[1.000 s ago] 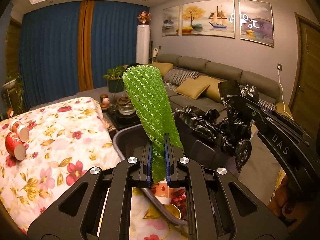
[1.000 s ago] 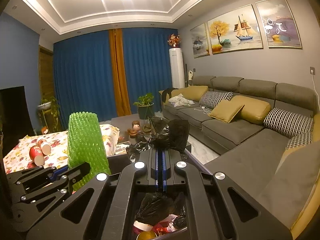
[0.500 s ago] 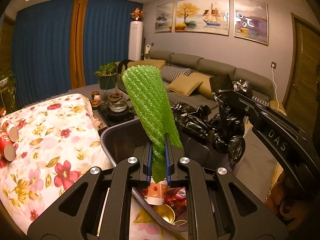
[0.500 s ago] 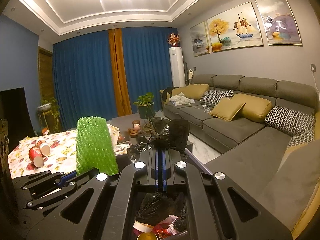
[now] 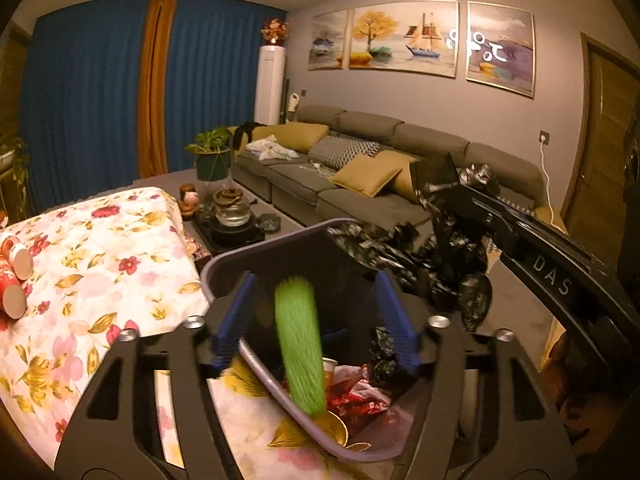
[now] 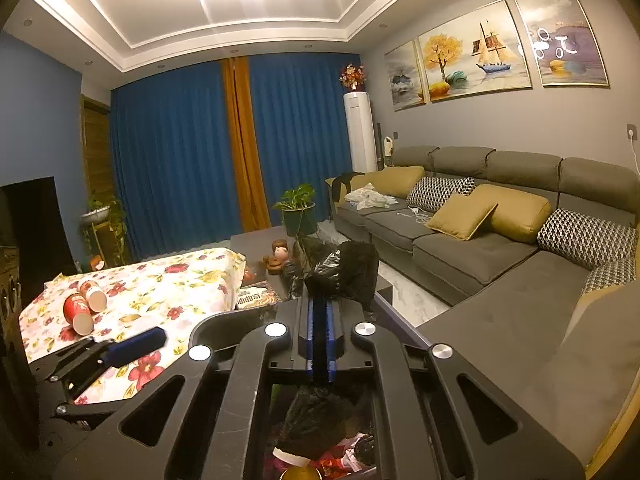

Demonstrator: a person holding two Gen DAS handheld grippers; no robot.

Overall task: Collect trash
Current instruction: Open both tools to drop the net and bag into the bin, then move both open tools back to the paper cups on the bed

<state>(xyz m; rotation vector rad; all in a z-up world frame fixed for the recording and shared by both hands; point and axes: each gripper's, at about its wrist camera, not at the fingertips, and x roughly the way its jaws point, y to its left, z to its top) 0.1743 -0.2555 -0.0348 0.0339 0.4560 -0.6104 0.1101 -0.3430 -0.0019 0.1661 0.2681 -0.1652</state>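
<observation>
left wrist | left gripper (image 5: 316,316) opening, green foam net (image 5: 300,344) loose between jaws over bin (image 5: 224,264) | right gripper (image 6: 319,320) pinching black bag (image 6: 344,268)

Both wrist fisheyes look slightly downward, close over the trash bin (image 5: 224,264), toward the sofa (image 6: 500,240); 2 views share the floral tablecloth's (image 6: 168,292) edge, seemingly.

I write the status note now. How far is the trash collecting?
Done: wrappers and a crushed cup lie in the bin. In hand: the left tool is opening and the green foam net drops free into the bin; the right tool pinches the black bag. Left: two red cups on the floral cloth.
</observation>
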